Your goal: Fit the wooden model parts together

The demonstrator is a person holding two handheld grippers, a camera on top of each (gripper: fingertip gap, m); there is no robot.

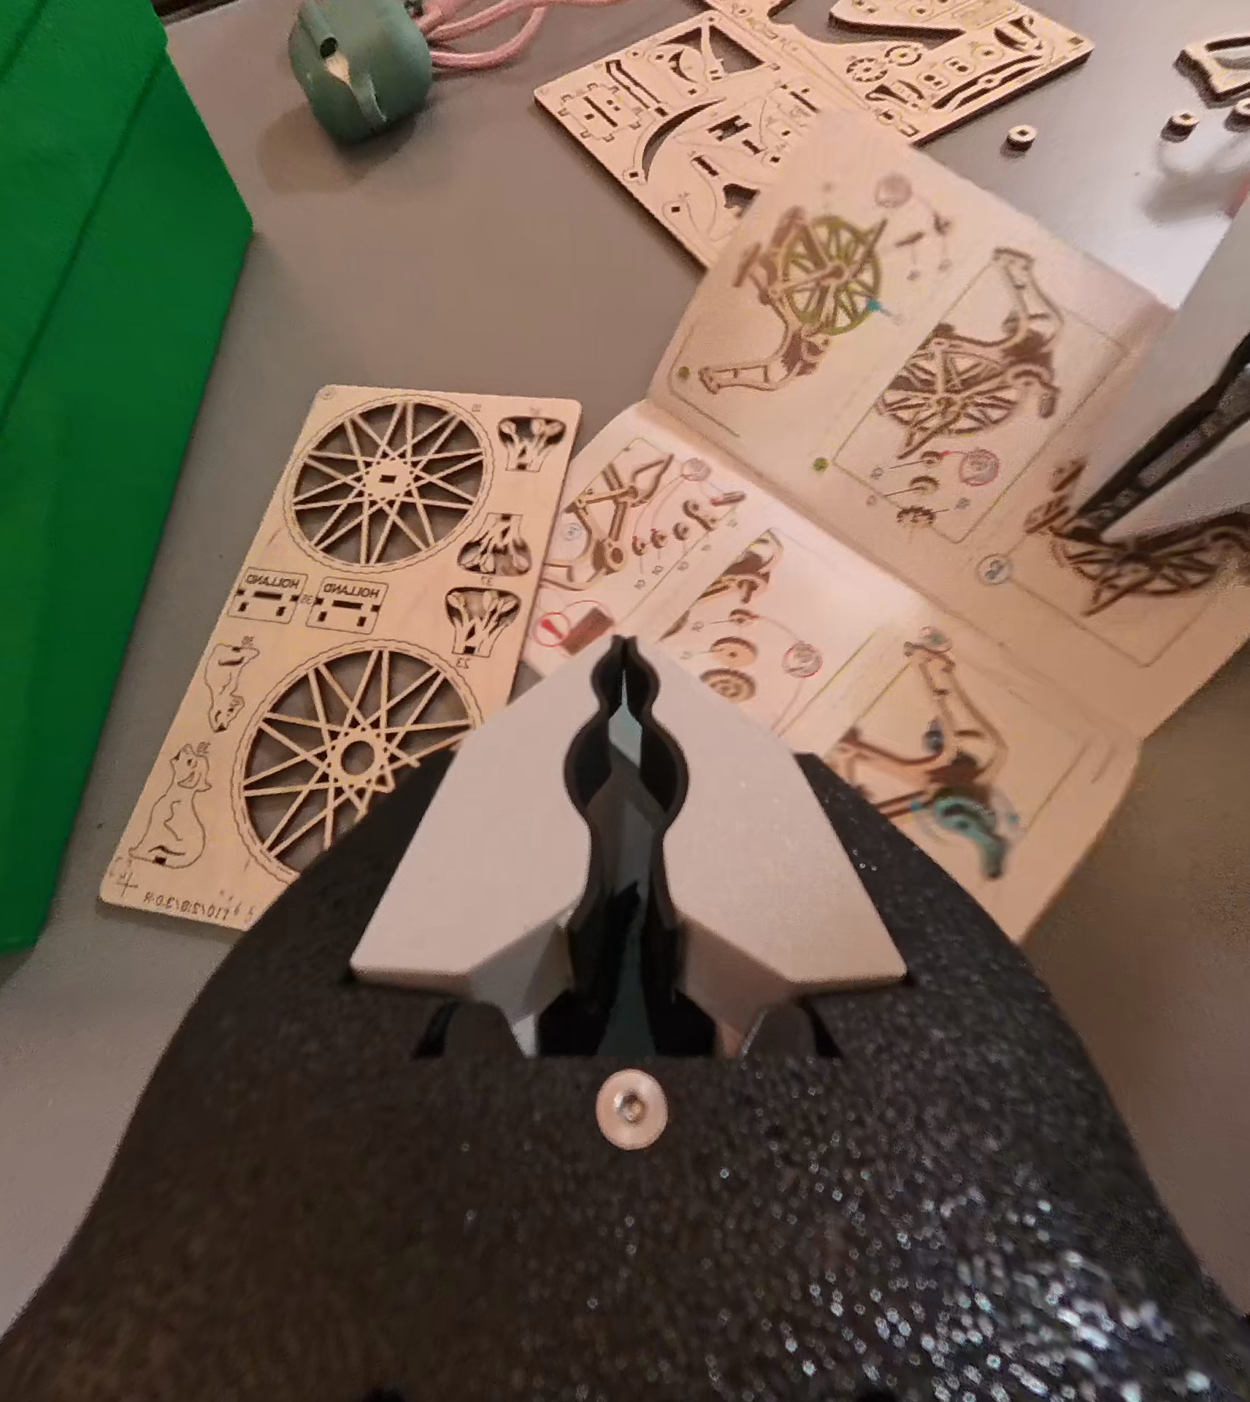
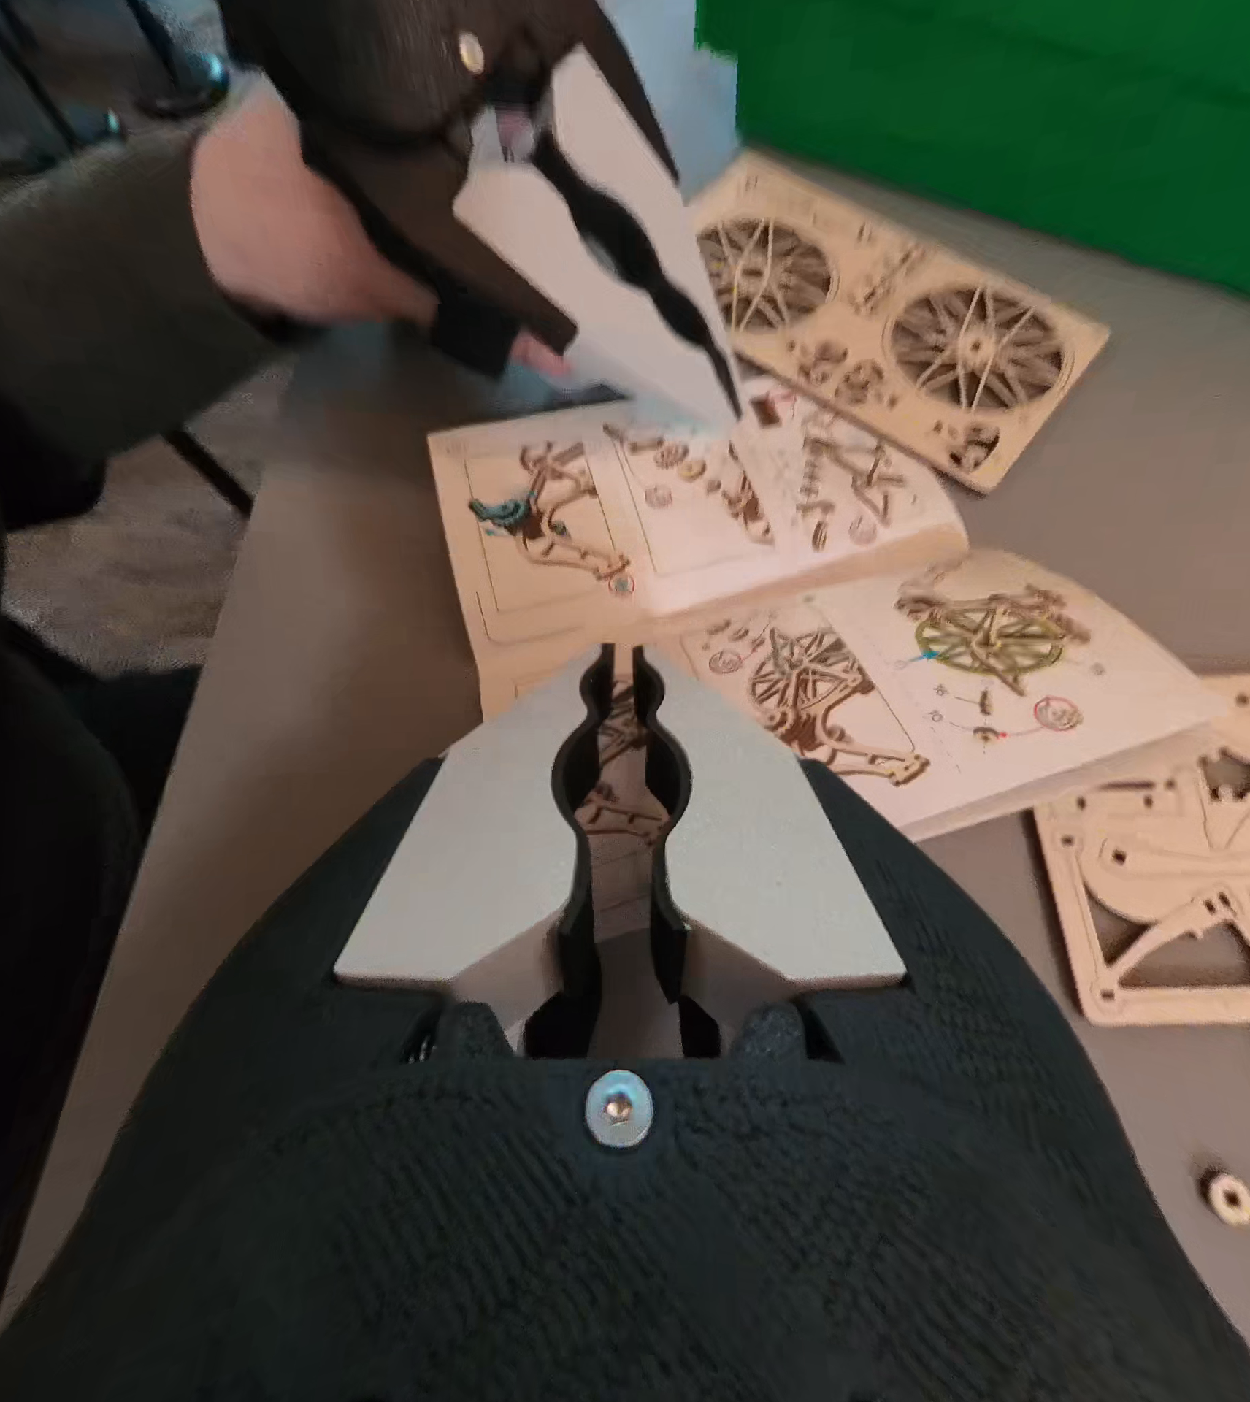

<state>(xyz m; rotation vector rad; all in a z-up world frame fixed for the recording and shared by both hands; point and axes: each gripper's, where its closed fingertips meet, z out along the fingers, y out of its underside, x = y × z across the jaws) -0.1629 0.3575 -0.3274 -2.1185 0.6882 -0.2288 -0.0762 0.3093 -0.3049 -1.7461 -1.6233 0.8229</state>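
Note:
A wooden sheet with two spoked wheels (image 1: 409,599) lies flat on the grey table; it also shows in the right wrist view (image 2: 865,341). An open instruction booklet (image 1: 872,531) lies beside it. My left gripper (image 1: 623,656) is shut, its tips at the booklet's near page corner (image 2: 758,470); I cannot tell if it pinches the page. It shows from the side in the right wrist view (image 2: 734,406). My right gripper (image 2: 622,656) is all but closed with a thin slit and holds nothing. Its tips rest on the booklet's right page (image 1: 1096,516).
A second cut-out wooden sheet (image 1: 758,99) lies behind the booklet and shows at the right (image 2: 1176,872). Small wooden rings (image 1: 1018,138) and one ring (image 2: 1226,1199) lie loose. A green box (image 1: 38,455) borders the table. A teal object (image 1: 356,68) with pink cord sits far back. A person's hand (image 2: 280,220) holds the left gripper. My right fingertips sit around 11 cm from my left ones. My left tips are roughly 25 cm from the teal object (image 1: 356,68).

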